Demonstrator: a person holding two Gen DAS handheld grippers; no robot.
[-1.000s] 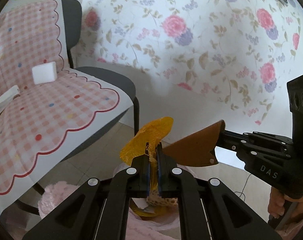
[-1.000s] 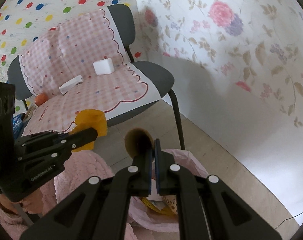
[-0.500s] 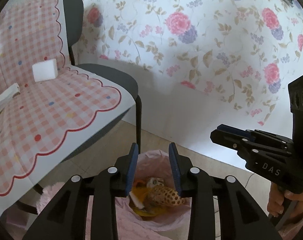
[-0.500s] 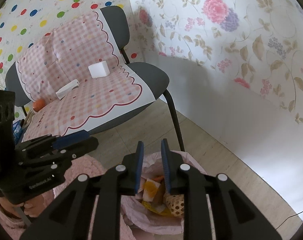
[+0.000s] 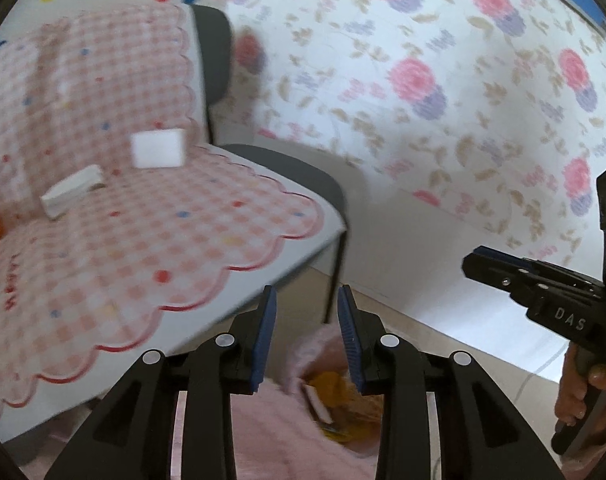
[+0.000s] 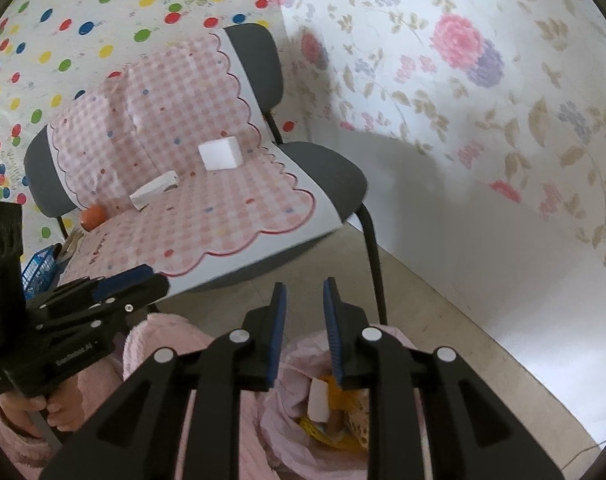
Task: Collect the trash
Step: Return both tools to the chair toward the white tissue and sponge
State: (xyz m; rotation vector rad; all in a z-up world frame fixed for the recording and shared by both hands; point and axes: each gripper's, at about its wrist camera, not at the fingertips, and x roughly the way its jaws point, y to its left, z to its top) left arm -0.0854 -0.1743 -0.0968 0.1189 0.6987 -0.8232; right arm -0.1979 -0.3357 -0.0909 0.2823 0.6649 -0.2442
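Note:
A pink trash bag (image 6: 397, 338) sits on the floor below both grippers, with yellow peel (image 6: 339, 396), a white scrap (image 6: 318, 402) and a spotted wrapper inside. My left gripper (image 5: 307, 294) is open above the bag (image 5: 303, 354), nothing between its blue pads. My right gripper (image 6: 305, 286) is open too, also holding nothing. Each gripper shows in the other's view: the right one (image 5: 473, 259) at the right edge, the left one (image 6: 159, 278) at the lower left. On the chair's checked cloth lie a white block (image 6: 219, 153), a flat white box (image 6: 154, 191) and an orange (image 6: 93, 217).
The grey chair (image 6: 327, 172) stands against the floral wall, its front leg (image 6: 373, 256) just behind the bag. A blue basket (image 6: 39, 270) sits at the left of the chair. Pink fluffy sleeves cover the person's arms (image 6: 159, 344). Bare tiled floor lies to the right.
Both grippers opened and let their trash fall into the bag: the yellow peel from the left, the brown piece from the right. The left view then swung left toward the chair.

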